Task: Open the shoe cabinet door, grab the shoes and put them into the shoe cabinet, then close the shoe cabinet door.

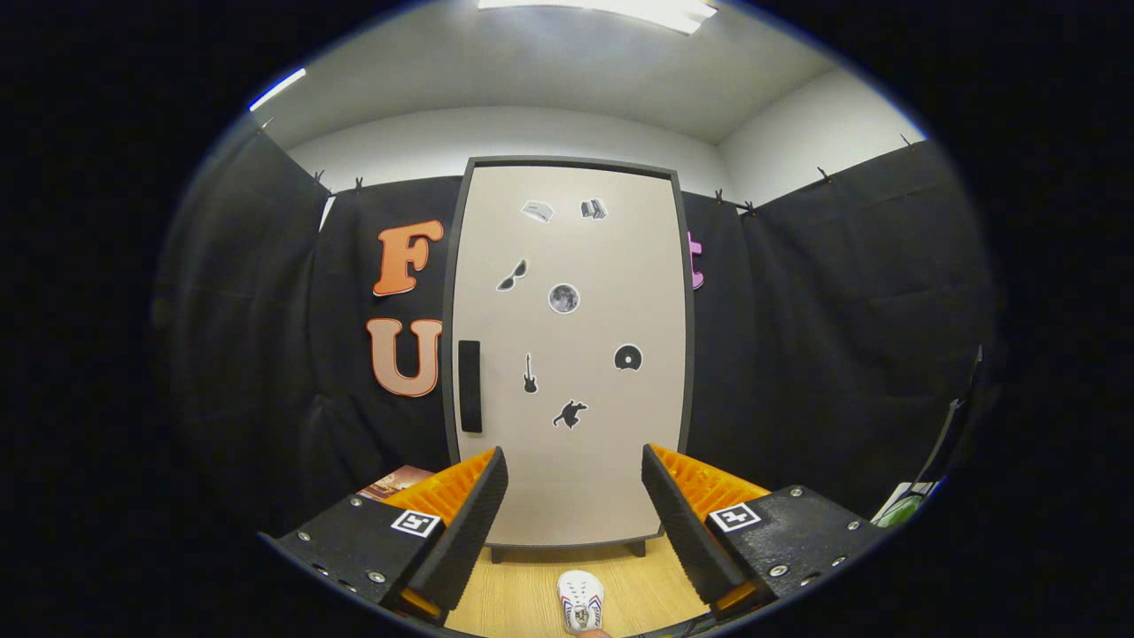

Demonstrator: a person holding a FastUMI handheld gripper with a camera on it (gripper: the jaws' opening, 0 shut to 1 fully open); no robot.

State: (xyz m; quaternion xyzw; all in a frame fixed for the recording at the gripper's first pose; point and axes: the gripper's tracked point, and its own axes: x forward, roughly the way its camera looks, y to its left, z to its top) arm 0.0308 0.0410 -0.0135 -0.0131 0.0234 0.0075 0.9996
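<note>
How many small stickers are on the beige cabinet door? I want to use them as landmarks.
7: two near the top, sunglasses and a moon disc below, a guitar and a black disc lower, a dark figure lowest. The open gripper may hide more.

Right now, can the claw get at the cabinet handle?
Probably yes: the claw is open, the handle lies beyond it on the shut door, nothing between.
</note>
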